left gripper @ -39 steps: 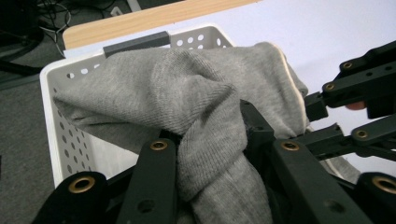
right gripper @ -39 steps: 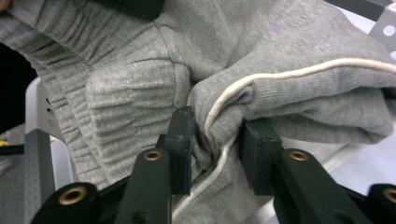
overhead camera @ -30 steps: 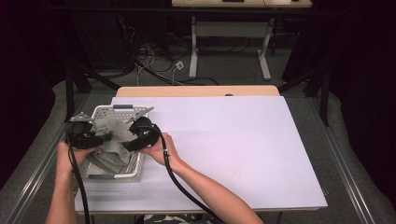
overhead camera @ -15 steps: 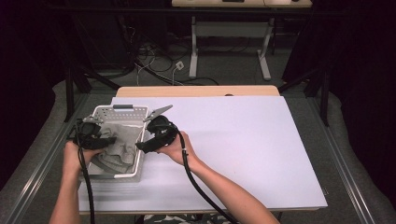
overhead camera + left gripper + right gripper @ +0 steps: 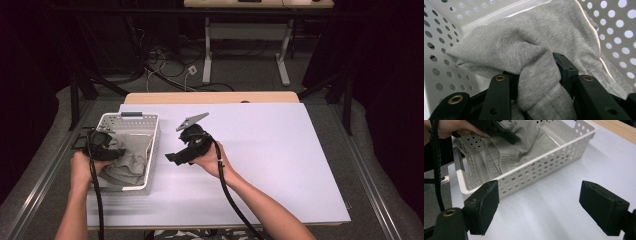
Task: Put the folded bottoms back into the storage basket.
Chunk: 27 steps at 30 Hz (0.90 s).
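A grey knitted cloth lies bunched in a white perforated basket at the table's left. My left gripper reaches into the basket. In the left gripper view its jaws pinch a fold of the cloth; they have just been opening slightly, with the fold still between them. My right gripper hovers over the white sheet just right of the basket, pointing back at it. Its jaws have just been opening and stand wide with nothing between them. The right gripper view shows the basket, the cloth and the left gripper.
A white sheet covers most of the wooden table. The basket sits near the sheet's left edge. Cables trail from both grippers toward the front edge. Desk legs and wires stand on the dark floor beyond the table.
My right gripper has pulled out of the basket and moved right over the white sheet, with its jaws spread wider. The left gripper stays in the basket on the cloth.
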Each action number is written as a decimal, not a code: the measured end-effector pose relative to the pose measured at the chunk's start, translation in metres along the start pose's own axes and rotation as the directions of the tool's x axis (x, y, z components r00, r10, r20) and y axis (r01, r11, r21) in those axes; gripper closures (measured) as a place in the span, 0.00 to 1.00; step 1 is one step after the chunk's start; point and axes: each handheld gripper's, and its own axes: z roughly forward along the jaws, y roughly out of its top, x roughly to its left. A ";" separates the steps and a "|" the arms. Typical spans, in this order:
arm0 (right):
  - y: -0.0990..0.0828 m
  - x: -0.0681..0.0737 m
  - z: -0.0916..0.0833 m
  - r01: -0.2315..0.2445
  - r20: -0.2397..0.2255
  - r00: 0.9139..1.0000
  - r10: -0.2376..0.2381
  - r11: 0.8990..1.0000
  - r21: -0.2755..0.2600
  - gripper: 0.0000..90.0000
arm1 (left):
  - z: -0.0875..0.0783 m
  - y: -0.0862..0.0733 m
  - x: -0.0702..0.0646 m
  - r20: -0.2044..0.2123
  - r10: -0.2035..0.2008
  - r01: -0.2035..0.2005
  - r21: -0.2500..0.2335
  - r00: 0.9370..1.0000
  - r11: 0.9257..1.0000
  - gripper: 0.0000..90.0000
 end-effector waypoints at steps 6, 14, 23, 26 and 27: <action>-0.015 -0.012 -0.018 -0.013 0.018 1.000 0.013 1.000 -0.004 0.17 | 0.005 0.001 -0.001 -0.030 -0.006 0.007 0.029 1.000 1.000 0.61; -0.041 -0.027 -0.041 -0.036 0.043 0.998 0.035 0.999 0.004 0.17 | -0.005 0.002 -0.004 -0.056 -0.048 0.050 0.039 0.997 0.998 0.24; -0.066 -0.040 -0.070 -0.051 0.087 0.995 0.049 0.999 0.016 0.16 | -0.028 0.005 -0.021 -0.092 -0.025 0.021 -0.036 0.995 0.999 0.03; -0.077 -0.044 -0.079 -0.063 0.095 0.994 0.062 0.998 0.007 0.16 | -0.032 0.006 -0.028 -0.079 -0.009 0.005 -0.048 0.997 0.999 0.02; -0.080 -0.044 -0.082 -0.068 0.098 0.993 0.067 0.998 0.005 0.16 | -0.034 0.006 -0.031 -0.074 -0.005 0.001 -0.052 0.997 0.999 0.01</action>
